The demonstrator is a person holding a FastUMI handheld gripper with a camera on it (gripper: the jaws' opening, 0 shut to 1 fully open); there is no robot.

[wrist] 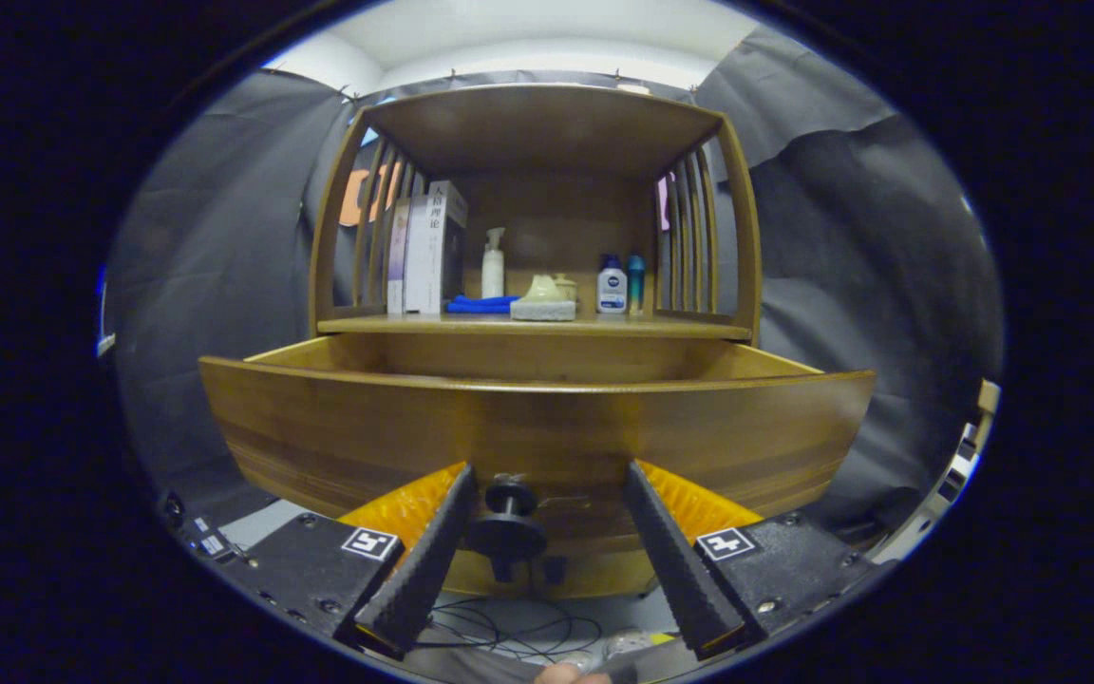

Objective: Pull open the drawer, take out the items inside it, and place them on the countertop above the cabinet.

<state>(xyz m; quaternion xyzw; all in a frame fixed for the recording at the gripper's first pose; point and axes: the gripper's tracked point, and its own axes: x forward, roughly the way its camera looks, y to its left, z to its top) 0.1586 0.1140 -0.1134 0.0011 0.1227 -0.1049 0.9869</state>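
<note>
The wooden cabinet's drawer [547, 427] stands pulled out toward me, and its tall front panel hides whatever lies inside. A black round knob [507, 521] sticks out of the lower middle of that panel. My gripper [550, 470] is open, with its ribbed black fingers [670, 551] spread to either side of the knob. The knob sits between them, close against the left finger and well apart from the right one. Above the drawer runs the countertop [661, 329].
On the countertop stand boxed books [428, 249], a white pump bottle [493, 264], a blue cloth [479, 304], a pale sponge-like item [543, 299] and two small bottles [621, 283]. Slatted sides and a top shelf [547, 123] enclose it. Thin cables [518, 629] lie on the floor below.
</note>
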